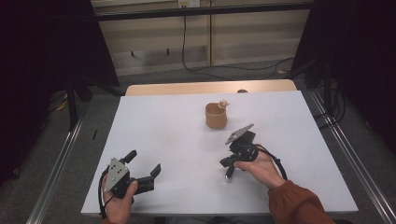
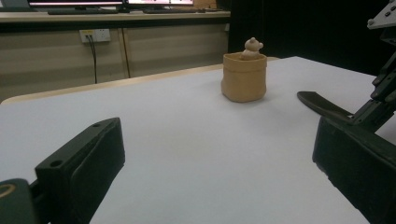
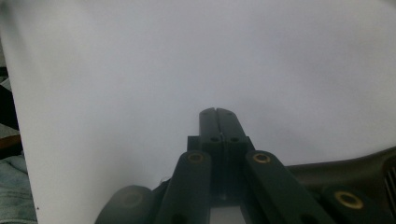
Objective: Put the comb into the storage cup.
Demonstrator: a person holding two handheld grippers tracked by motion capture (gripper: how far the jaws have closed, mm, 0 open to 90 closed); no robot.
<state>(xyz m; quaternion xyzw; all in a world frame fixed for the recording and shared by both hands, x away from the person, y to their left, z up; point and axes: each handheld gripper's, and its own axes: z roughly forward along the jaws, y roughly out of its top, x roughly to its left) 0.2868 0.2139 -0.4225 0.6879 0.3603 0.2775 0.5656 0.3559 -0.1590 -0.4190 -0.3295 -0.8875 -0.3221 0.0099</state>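
Both tongs rest low at the near side of the white table (image 1: 168,126) in the high view: the left gripper (image 1: 144,164) sits in the person's left hand (image 1: 119,198) with its two black jaws spread wide apart and nothing between them, while the right gripper (image 1: 227,169), held by the right hand (image 1: 261,169), has its jaws brought together and empty, tips toward the near edge. A tan cup (image 1: 216,115) with a small pale figure (image 1: 223,103) at its rim stands beyond the right gripper, near it but apart, and well away from the left gripper, ahead and to its right. Seen from the left gripper view, that gripper's jaws stand far apart at the bottom corners, bare tabletop (image 2: 187,140) between them; the cup (image 2: 244,77) stands upright ahead between them, the figure (image 2: 252,46) peeking over its rim. At the right edge sits the right gripper (image 2: 322,103). Looking along the right gripper (image 3: 217,114) in its own view, the two jaws press flat against each other over blank white table (image 3: 187,56).
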